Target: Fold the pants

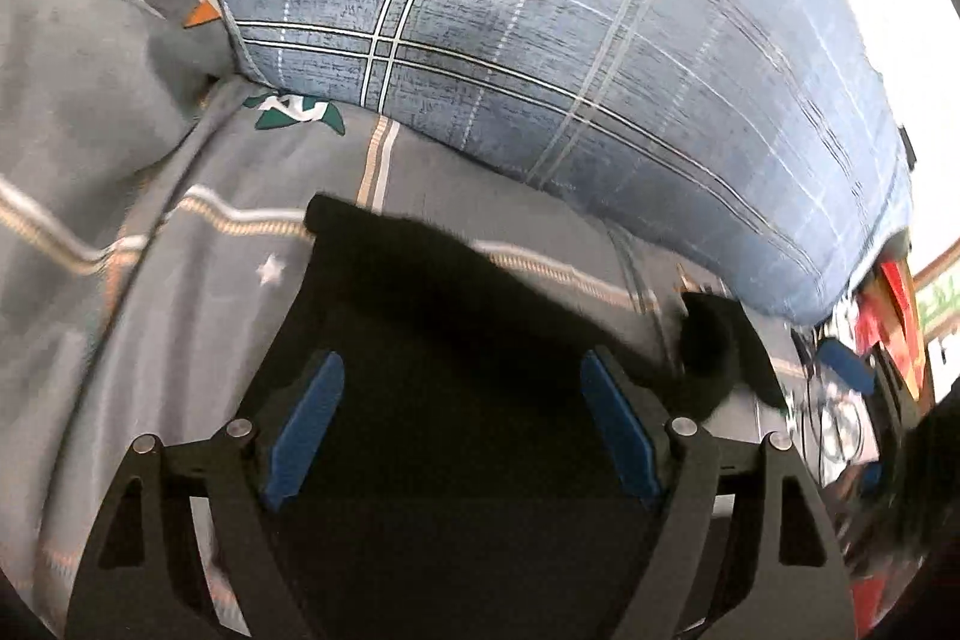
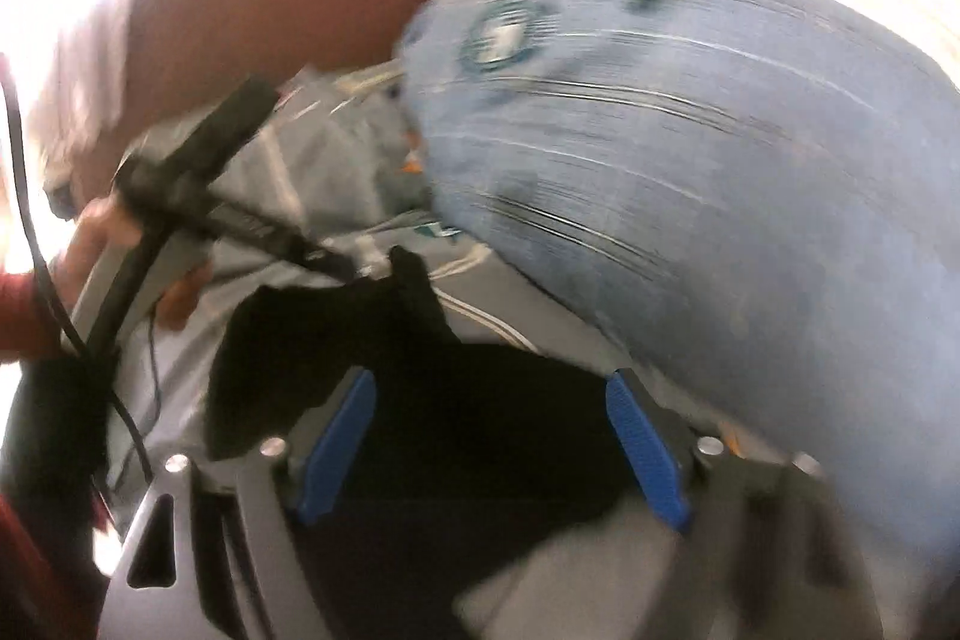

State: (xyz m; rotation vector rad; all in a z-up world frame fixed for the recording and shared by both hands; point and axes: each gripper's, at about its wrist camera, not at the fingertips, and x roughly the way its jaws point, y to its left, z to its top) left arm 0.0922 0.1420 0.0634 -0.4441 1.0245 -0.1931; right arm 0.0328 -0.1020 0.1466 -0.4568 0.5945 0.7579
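Both claws stand wide open with nothing clamped: the left claw [image 1: 462, 424] shows its two blue pads far apart over dark cloth, and the right claw [image 2: 492, 451] does the same in its own blurred view. Neither pad presses on fabric as far as the pictures show.

Black fabric pants [image 1: 432, 316] lie flat on the bed, filling the space between and below the left claw's fingers; their upper edge runs from about 10 o'clock down toward 3 o'clock, where a small dark flap sticks up beside the right-hand pad. In the right wrist view the same black pants [image 2: 420, 400] spread between the blue pads, with a pointed fold rising at 12 o'clock from the claw.

Under them lies the grey bed sheet with tan and white stripes and small star prints [image 1: 180, 244]. Just beyond the pants, from 11 to 2 o'clock, bulks the blue plaid quilt with white and dark check lines [image 1: 540, 40], resting on the sheet.

Only the left wrist view shows the sheet's pattern sharply and a clutter of red and blue objects [image 1: 888, 328] at 3 o'clock, too small to name. Only the right wrist view shows the person's left hand [image 2: 96, 244] at 9 o'clock gripping the other tool's black handle, a black cable [image 2: 36, 232] hanging beside it, and a brown wooden headboard [image 2: 270, 4] at 11 o'clock. Motion blur smears that whole view.
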